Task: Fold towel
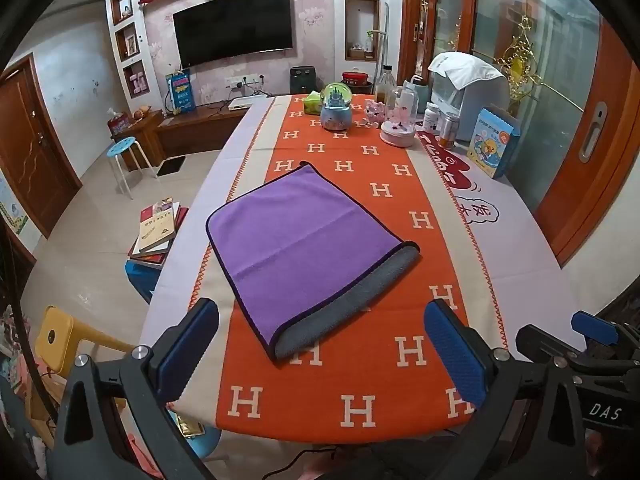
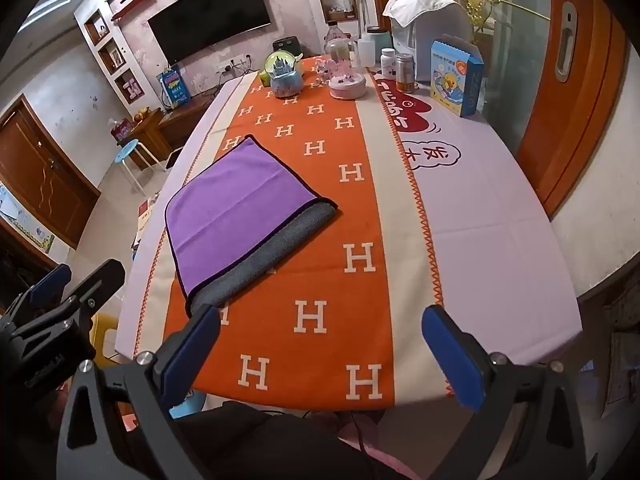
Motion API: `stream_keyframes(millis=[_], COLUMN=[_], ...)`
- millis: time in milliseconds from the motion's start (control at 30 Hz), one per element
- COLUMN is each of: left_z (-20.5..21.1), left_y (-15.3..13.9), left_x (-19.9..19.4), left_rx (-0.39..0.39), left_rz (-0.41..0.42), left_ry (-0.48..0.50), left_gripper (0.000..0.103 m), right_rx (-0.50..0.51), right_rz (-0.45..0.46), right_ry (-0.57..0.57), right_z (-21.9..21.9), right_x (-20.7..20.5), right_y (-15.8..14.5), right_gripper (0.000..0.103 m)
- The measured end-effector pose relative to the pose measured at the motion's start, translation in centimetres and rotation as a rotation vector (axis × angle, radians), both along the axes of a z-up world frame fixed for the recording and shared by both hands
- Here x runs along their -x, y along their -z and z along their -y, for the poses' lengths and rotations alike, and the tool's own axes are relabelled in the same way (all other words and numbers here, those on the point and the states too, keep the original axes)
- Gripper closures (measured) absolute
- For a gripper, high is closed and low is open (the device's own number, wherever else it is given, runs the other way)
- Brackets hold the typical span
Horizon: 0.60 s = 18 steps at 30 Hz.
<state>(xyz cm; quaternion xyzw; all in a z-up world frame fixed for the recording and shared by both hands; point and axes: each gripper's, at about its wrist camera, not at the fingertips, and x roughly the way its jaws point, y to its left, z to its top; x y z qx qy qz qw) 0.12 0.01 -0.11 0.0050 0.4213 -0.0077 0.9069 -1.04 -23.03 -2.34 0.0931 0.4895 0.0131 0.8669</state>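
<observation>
A purple towel (image 1: 296,240) with a dark hem lies folded over on the orange H-patterned tablecloth (image 1: 384,192); its grey underside shows along the near right edge. It also shows in the right wrist view (image 2: 236,208). My left gripper (image 1: 320,336) is open and empty, held above the table's near edge just in front of the towel. My right gripper (image 2: 320,340) is open and empty, to the right of the towel's near corner. The right gripper's blue finger also shows at the far right of the left wrist view (image 1: 596,328).
At the table's far end stand a snow globe (image 1: 336,108), a pink domed music box (image 1: 398,128), bottles, a blue carton (image 1: 494,142) and a white appliance (image 1: 472,92). Books (image 1: 158,230) lie stacked on a stool left of the table.
</observation>
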Motion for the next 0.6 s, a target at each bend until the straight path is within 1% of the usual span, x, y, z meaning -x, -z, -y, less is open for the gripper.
stream_keyframes(millis=[100, 133, 267, 600], left_z=[-0.1, -0.6, -1.1, -0.5], left_y=[0.1, -0.4, -0.6, -0.8], left_x=[-0.2, 0.1, 0.1, 0.2], left_rx=[0.003, 0.008, 0.005, -0.003], left_rz=[-0.005, 0.005, 0.01, 0.01], left_ry=[0.001, 0.0, 0.002, -0.003], left_gripper=[0.001, 0.001, 0.001, 0.001], right_rx=[0.002, 0.001, 0.006, 0.007], right_rz=[-0.002, -0.002, -0.004, -0.012], right_ry=[0.0, 0.0, 0.002, 0.0], right_z=[0.0, 0.0, 0.0, 0.0], right_x=[-0.1, -0.2, -0.3, -0.8], right_y=[-0.1, -0.1, -0.2, -0.5], right_gripper=[0.002, 0.002, 0.002, 0.002])
